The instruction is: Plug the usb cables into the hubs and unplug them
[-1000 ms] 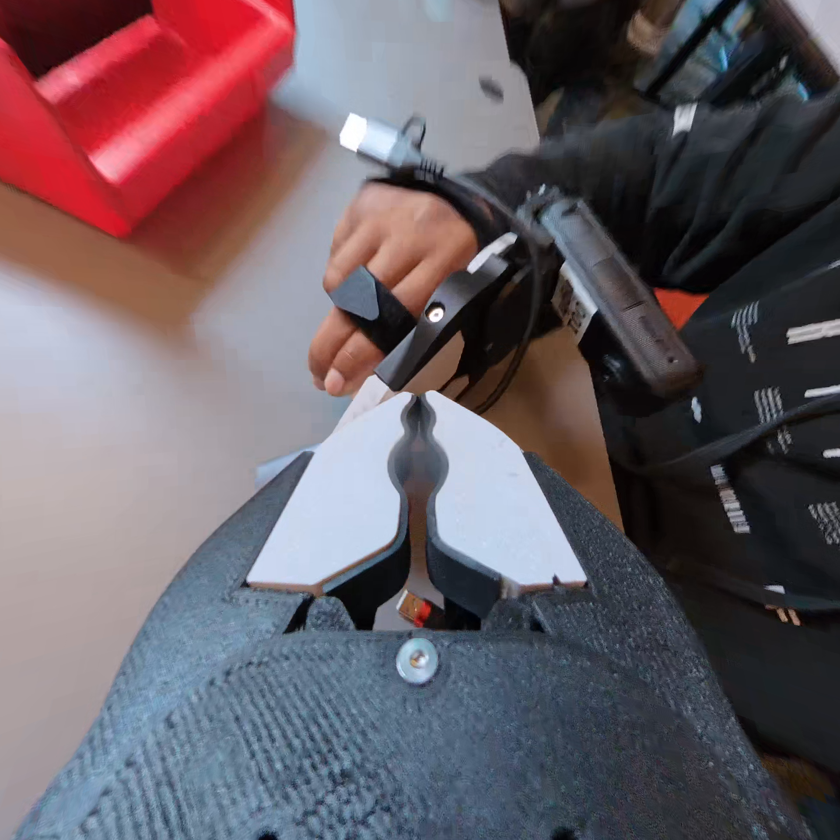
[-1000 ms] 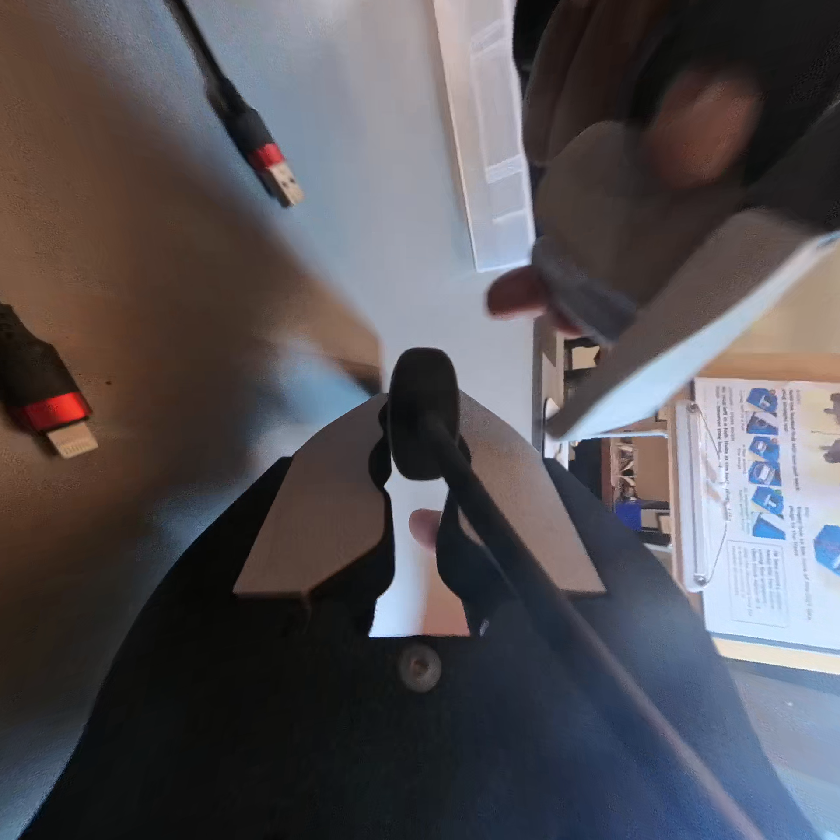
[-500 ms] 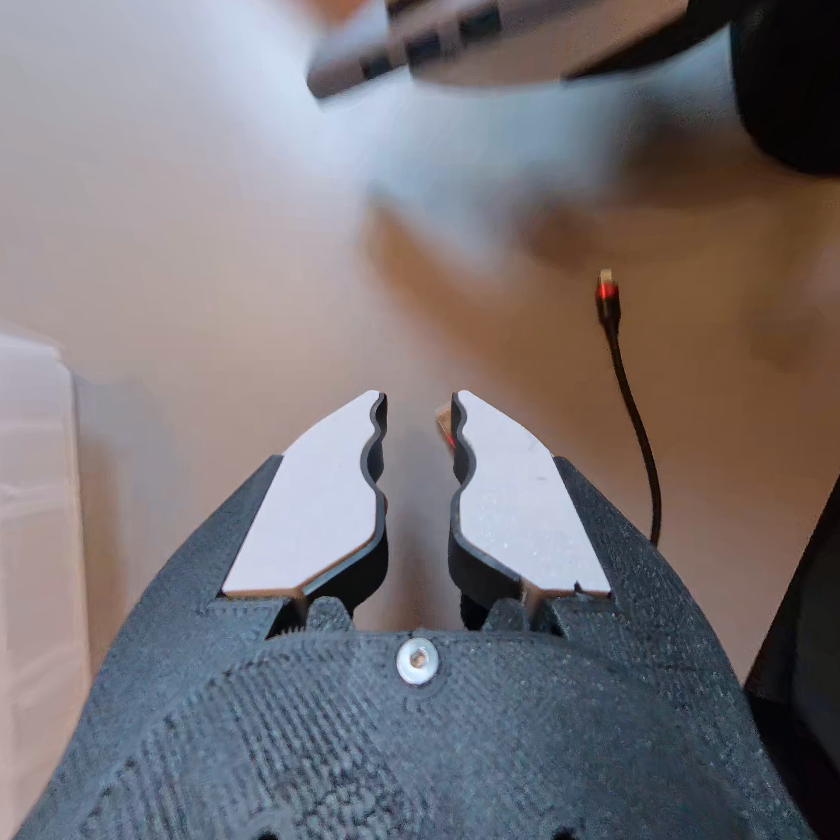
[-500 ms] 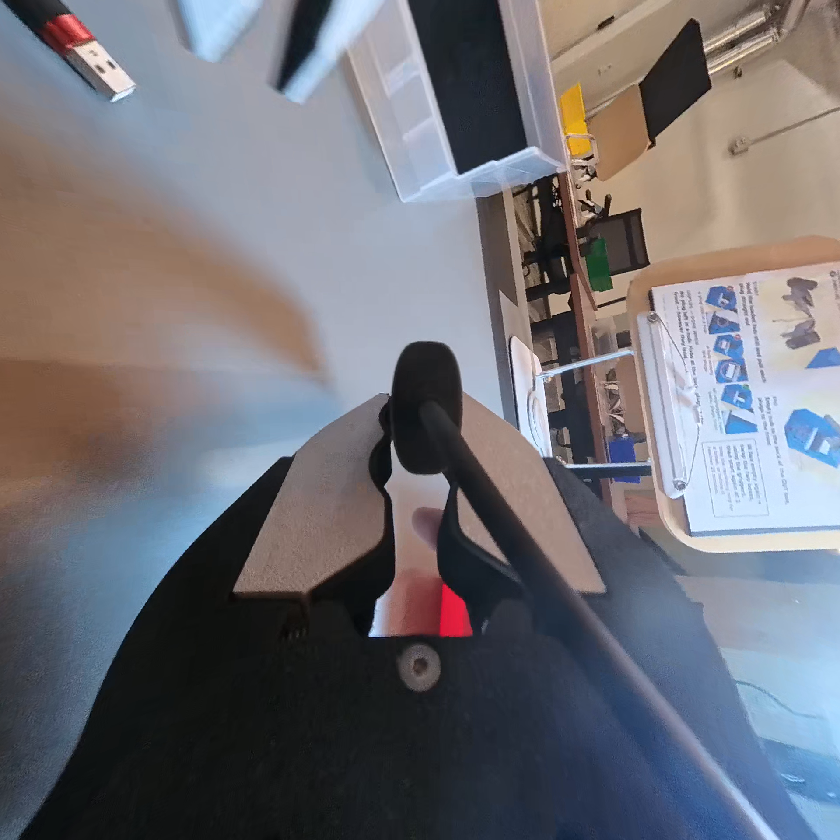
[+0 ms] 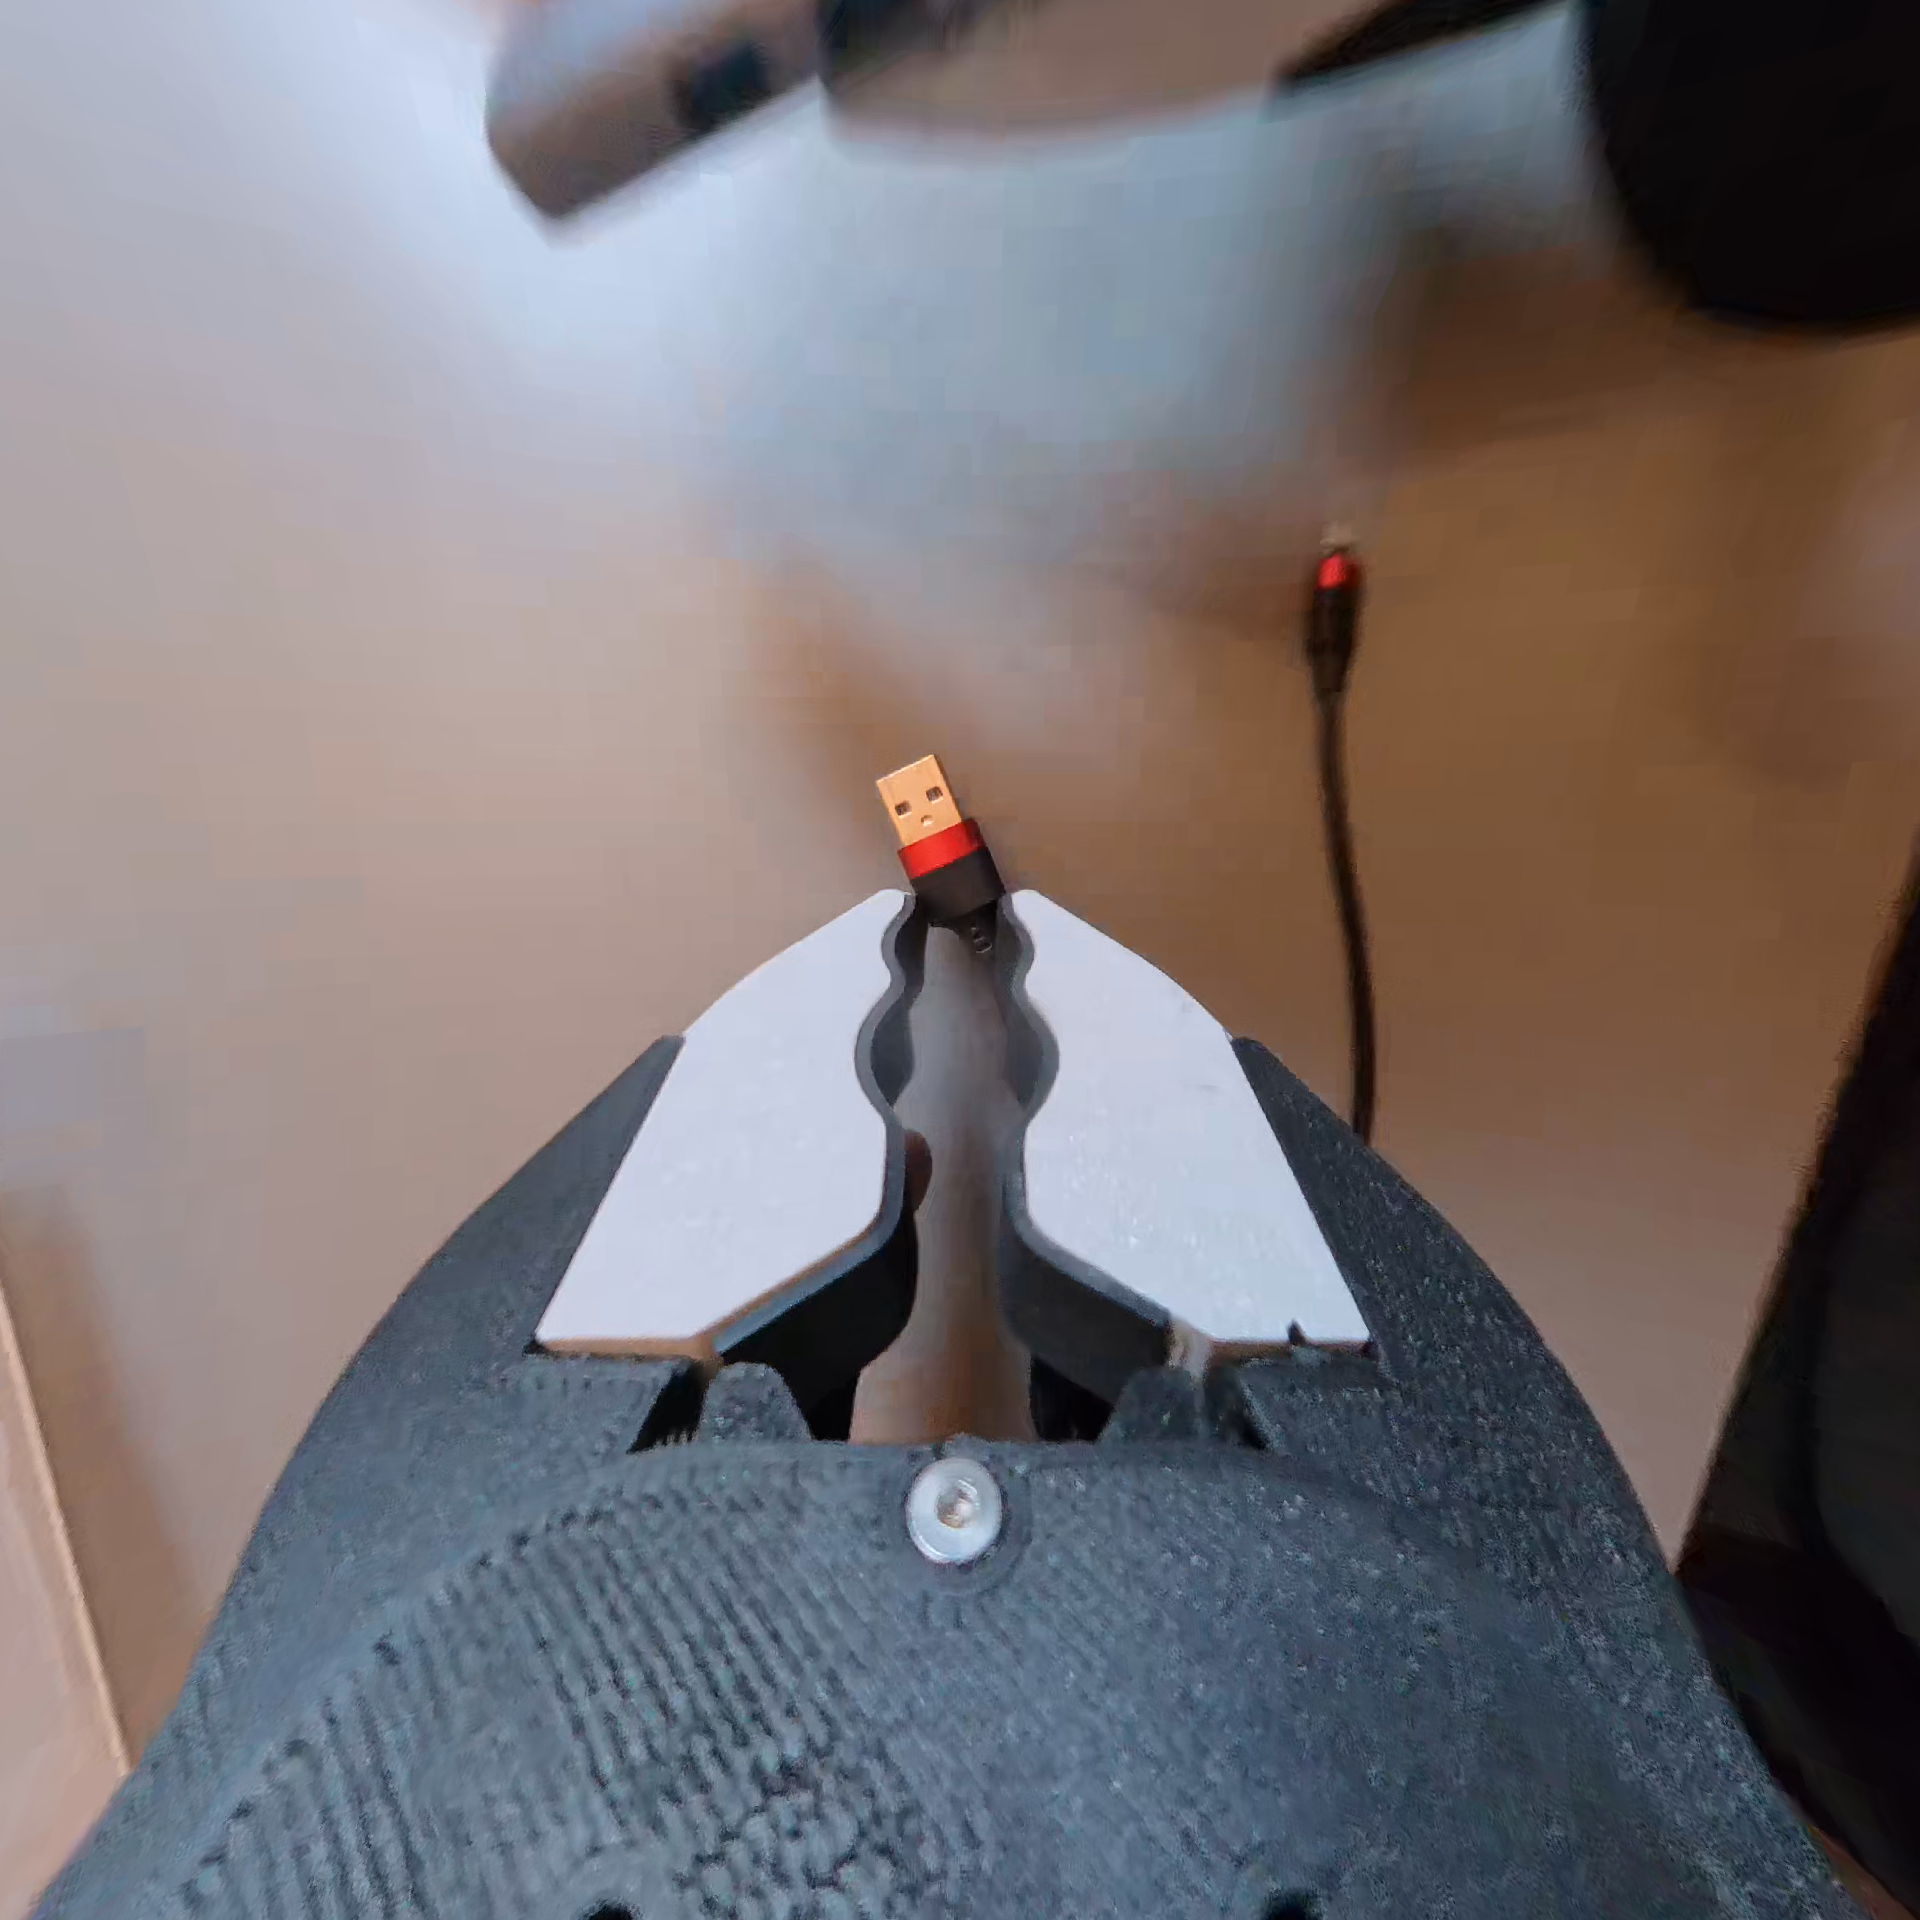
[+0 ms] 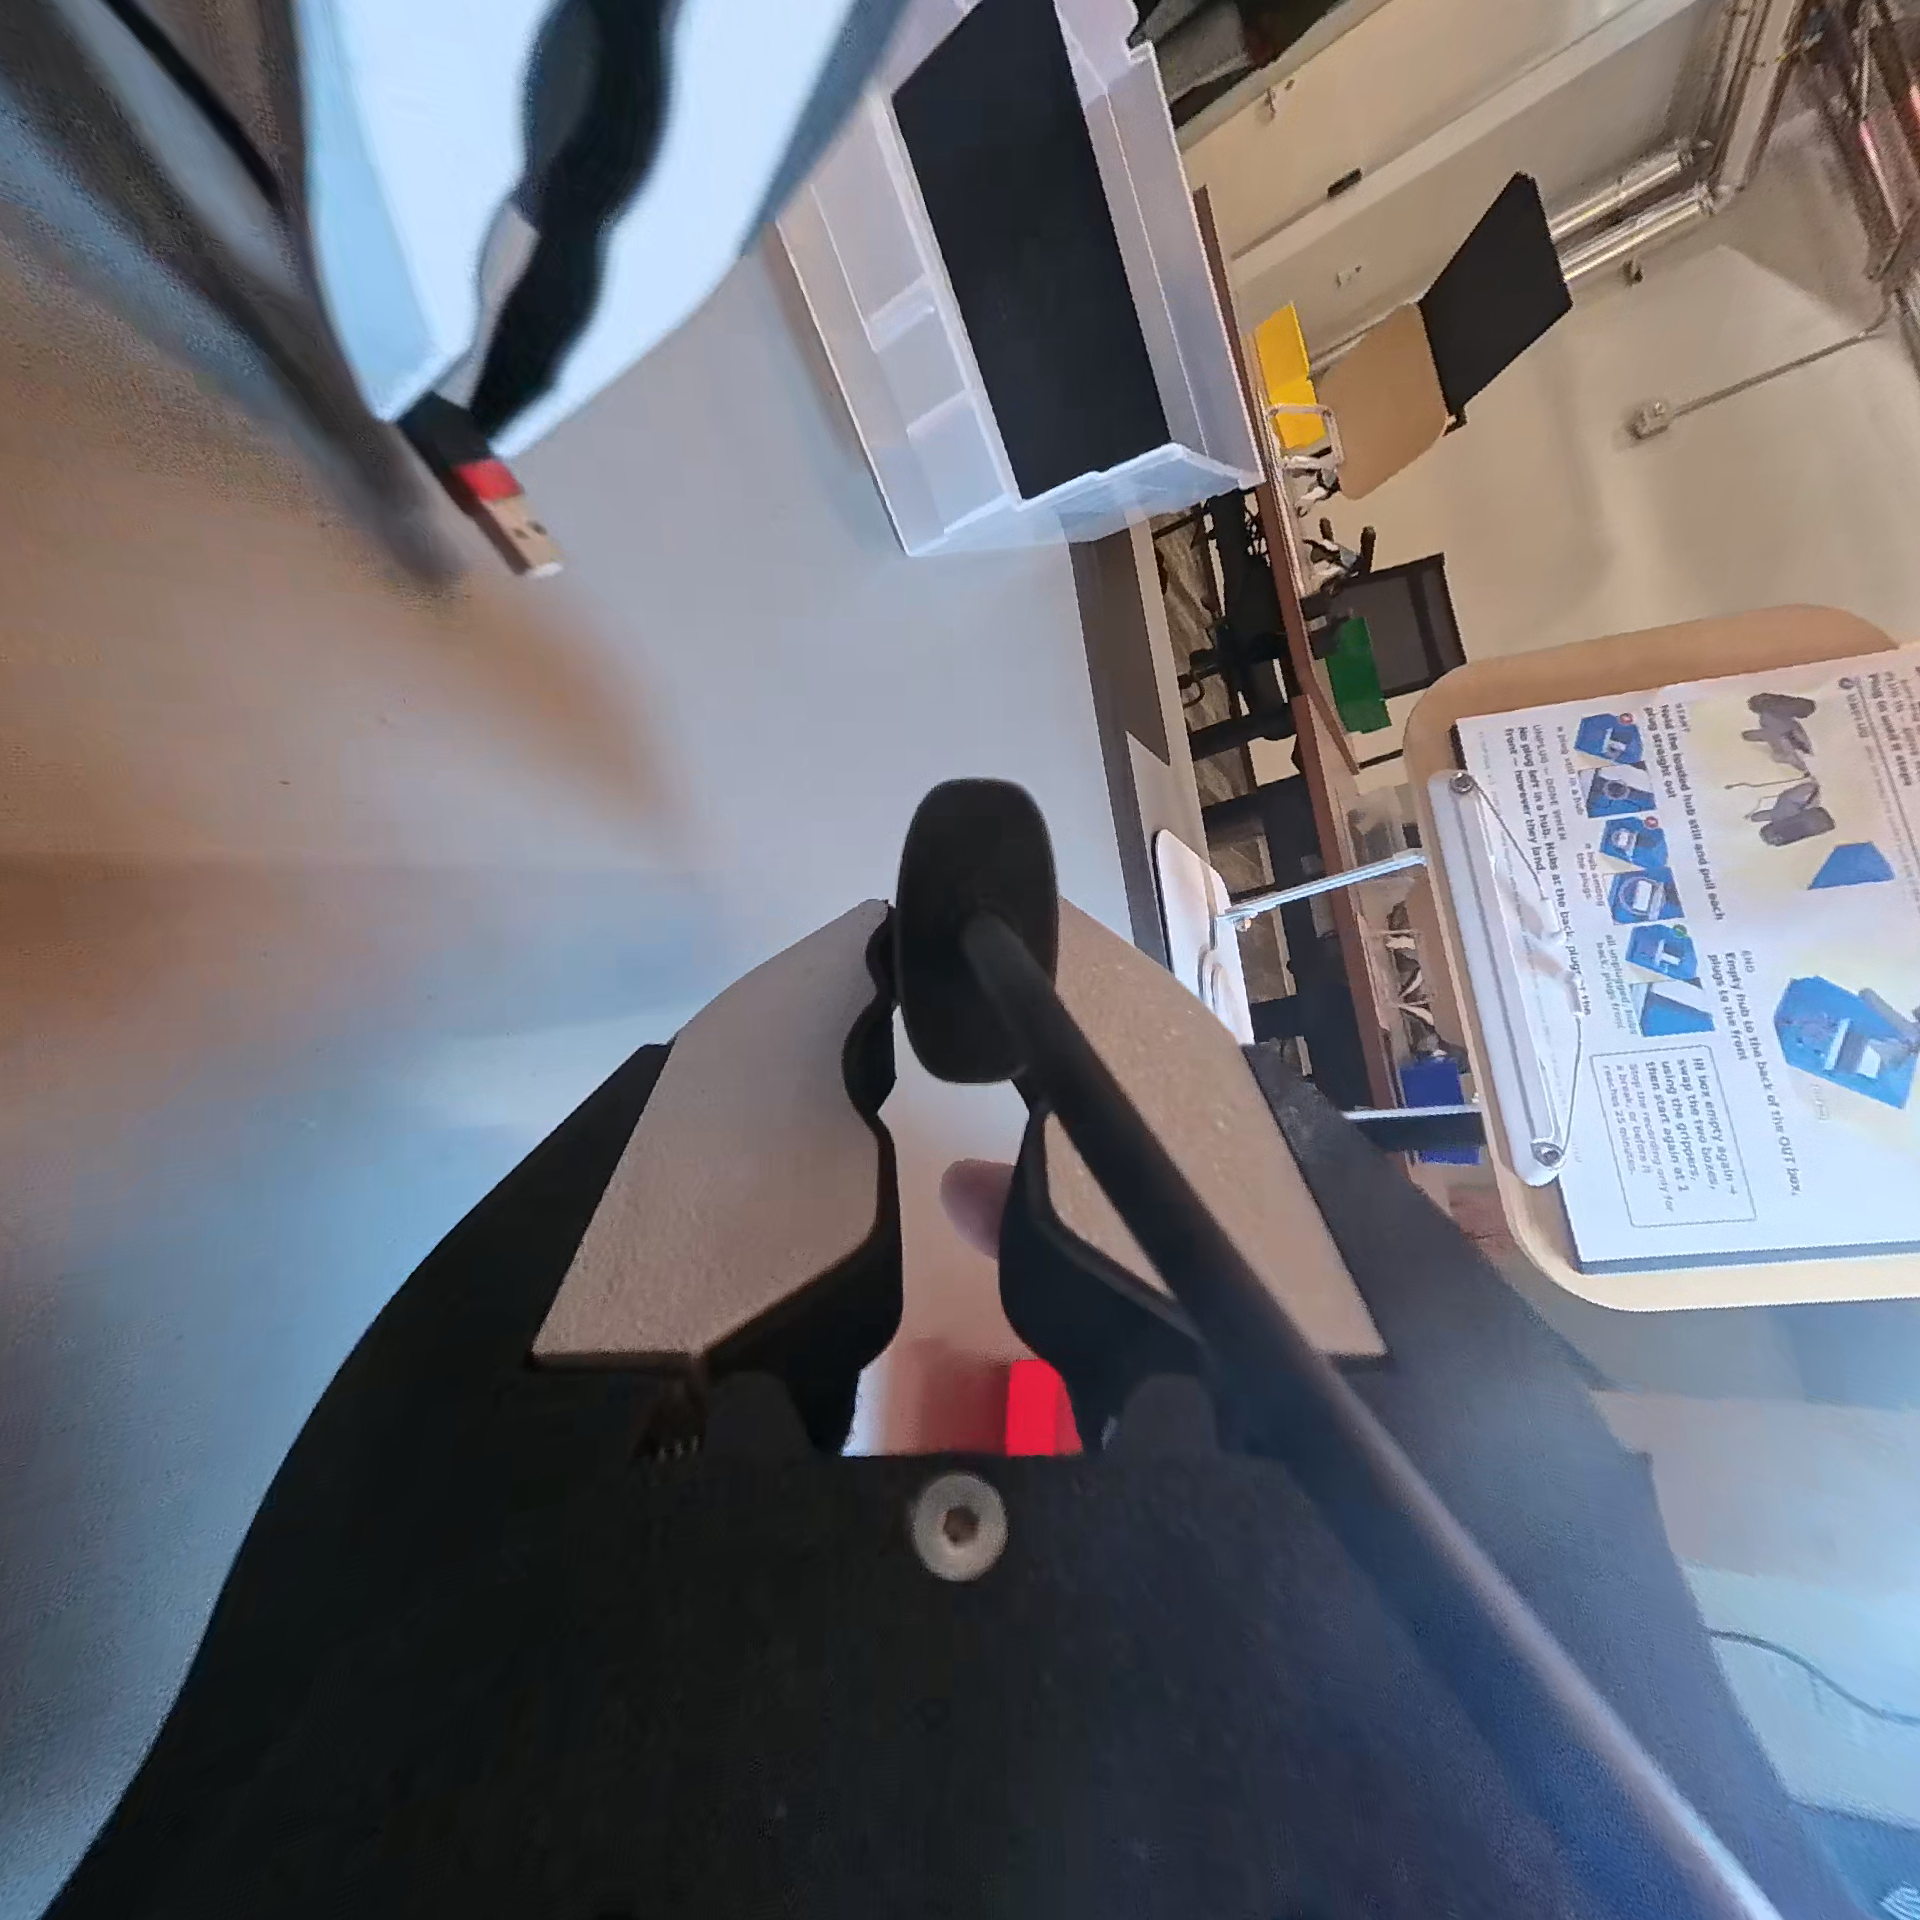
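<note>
Pinched red-collared gold USB-A plug (image 5: pixel 937 844) in left gripper (image 5: pixel 954 906) at 12 o'clock, clamped black rounded hub end (image 6: pixel 975 940) in right gripper (image 6: pixel 966 925); insertion judged not yet made.

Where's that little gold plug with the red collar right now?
In the left wrist view, the gold plug sticks out centrally from the left tool's tips, which pinch its black sleeve; a second cable lies to its right.

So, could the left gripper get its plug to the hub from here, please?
Probably yes: the left gripper holds the USB plug tip forward, with only bare table before the blurred hub.
</note>
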Demonstrator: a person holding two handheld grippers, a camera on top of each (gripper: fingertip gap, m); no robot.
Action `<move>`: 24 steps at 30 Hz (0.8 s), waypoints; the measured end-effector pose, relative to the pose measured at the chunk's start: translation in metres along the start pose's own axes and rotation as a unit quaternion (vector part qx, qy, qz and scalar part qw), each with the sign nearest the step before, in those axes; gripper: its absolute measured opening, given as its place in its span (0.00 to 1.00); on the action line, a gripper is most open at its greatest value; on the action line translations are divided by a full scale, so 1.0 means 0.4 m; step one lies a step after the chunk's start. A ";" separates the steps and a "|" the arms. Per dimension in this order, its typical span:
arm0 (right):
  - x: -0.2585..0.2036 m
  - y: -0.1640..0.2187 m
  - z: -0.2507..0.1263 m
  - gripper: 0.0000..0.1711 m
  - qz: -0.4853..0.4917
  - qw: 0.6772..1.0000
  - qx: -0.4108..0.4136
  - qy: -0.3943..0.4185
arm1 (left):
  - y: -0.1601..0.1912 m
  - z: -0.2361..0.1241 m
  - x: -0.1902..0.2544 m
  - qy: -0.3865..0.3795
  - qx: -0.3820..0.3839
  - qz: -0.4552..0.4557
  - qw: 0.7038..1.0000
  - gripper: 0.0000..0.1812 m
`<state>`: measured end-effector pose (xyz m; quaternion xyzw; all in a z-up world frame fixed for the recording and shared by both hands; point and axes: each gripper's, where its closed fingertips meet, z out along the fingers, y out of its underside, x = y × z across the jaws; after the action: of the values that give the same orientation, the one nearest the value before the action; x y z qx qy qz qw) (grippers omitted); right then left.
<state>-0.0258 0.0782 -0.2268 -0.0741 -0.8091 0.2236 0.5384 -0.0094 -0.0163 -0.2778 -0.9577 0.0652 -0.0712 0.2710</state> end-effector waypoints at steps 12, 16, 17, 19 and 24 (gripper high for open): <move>-0.031 0.009 0.018 0.10 -0.097 0.995 -0.011 0.007 | -0.166 -0.019 0.019 0.132 -0.024 0.112 0.985 0.07; -0.048 0.006 0.024 0.10 -0.119 0.993 -0.014 -0.003 | -0.153 -0.015 0.020 0.156 -0.015 0.110 0.981 0.07; -0.052 0.002 0.025 0.10 -0.123 0.992 -0.012 -0.005 | -0.148 -0.017 0.022 0.162 -0.013 0.111 0.980 0.07; -0.059 -0.006 0.027 0.10 -0.127 0.992 -0.009 -0.007 | -0.140 -0.019 0.027 0.172 -0.013 0.114 0.978 0.07; -0.067 -0.016 0.025 0.10 -0.127 0.992 -0.005 -0.012 | -0.138 -0.025 0.044 0.205 0.005 0.116 0.972 0.07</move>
<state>-0.0231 0.0597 -0.2498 0.0293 -0.8194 0.1497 0.5525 0.0108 0.0225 -0.2384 -0.9074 0.2293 -0.2342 0.2630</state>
